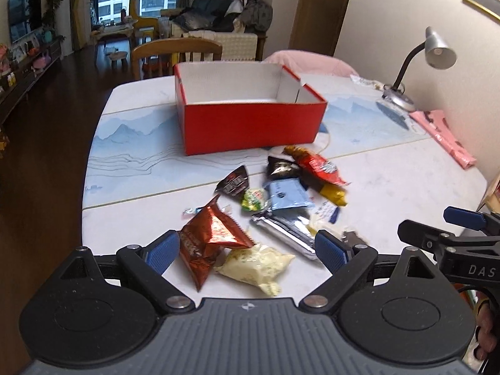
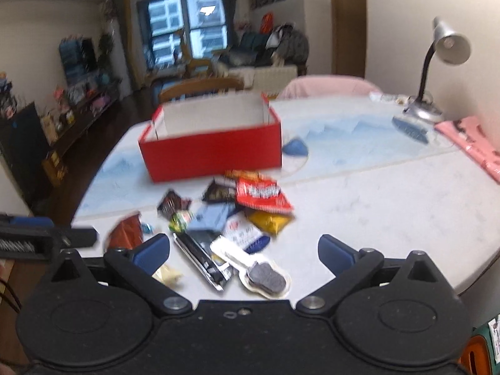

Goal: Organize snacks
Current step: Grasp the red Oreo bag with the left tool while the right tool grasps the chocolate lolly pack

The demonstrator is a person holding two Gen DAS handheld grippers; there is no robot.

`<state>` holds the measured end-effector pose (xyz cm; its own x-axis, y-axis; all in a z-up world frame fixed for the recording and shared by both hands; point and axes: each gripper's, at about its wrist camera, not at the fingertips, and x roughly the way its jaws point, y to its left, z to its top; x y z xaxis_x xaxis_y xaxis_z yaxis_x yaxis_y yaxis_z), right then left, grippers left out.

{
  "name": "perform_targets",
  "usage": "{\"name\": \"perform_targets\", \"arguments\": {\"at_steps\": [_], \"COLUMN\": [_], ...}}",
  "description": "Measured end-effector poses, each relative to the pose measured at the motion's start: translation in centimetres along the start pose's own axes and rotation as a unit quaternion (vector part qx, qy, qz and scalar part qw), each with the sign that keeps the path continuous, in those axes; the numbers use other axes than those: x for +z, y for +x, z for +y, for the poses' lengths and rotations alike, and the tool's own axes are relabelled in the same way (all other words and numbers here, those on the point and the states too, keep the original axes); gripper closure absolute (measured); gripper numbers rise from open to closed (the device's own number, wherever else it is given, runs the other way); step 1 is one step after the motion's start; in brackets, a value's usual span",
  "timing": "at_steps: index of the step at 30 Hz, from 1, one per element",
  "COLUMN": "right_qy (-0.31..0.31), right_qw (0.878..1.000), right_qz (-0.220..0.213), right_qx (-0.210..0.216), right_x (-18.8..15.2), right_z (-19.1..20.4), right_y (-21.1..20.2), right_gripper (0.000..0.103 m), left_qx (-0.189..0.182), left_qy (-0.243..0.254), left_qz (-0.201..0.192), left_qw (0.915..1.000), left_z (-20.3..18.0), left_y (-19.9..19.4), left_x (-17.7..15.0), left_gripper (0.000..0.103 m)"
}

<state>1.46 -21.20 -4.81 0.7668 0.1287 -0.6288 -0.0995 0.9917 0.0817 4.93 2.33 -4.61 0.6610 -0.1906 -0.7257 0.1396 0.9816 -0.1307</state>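
From the left wrist camera, the left gripper hangs spread wide over the near end of the snack pile, its blue fingers flanking a copper-red packet and a pale yellow packet. Nothing is pinched, and the red box beyond looks empty, so sorting seems barely begun. The next move likely calls for closing on the copper-red packet.

From the right wrist camera, the right gripper is also spread and empty above a silver bar. The table offers bare room rightward; its rounded edge lies near.
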Motion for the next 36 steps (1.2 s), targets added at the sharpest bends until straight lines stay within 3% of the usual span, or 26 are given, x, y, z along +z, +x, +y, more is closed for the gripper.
{"name": "perform_targets", "arguments": {"at_steps": [10, 21, 30, 31, 34, 36], "right_qy": [-0.099, -0.152, -0.185, -0.189, -0.196, -0.202], "right_qw": [0.990, 0.972, 0.964, 0.963, 0.962, 0.961], "right_qz": [0.089, 0.150, 0.162, 0.163, 0.163, 0.163], "right_qx": [0.053, 0.098, 0.099, 0.098, 0.100, 0.094], "right_x": [-1.7, -1.8, -2.2, -2.2, -2.3, -2.4], "right_z": [-2.2, -3.3, -2.6, -2.4, -2.2, -2.0], "right_y": [7.8, 12.3, 13.3, 13.3, 13.4, 13.6], "right_gripper": [0.016, 0.022, 0.028, 0.028, 0.030, 0.033], "left_qx": [0.029, -0.046, -0.112, -0.114, -0.122, -0.121], "left_qy": [0.037, 0.111, 0.187, 0.194, 0.200, 0.202], "left_qz": [0.067, 0.134, 0.185, 0.189, 0.205, 0.210], "left_qw": [0.9967, 0.9836, 0.9582, 0.9557, 0.9504, 0.9490], "left_z": [2.4, 5.3, 4.9, 4.9, 5.3, 5.4], "left_y": [5.8, 10.1, 12.7, 13.1, 13.9, 14.4], "left_x": [0.3, 2.0, 3.1, 3.3, 3.8, 3.8], "left_gripper": [0.011, 0.015, 0.015, 0.016, 0.035, 0.036]}}
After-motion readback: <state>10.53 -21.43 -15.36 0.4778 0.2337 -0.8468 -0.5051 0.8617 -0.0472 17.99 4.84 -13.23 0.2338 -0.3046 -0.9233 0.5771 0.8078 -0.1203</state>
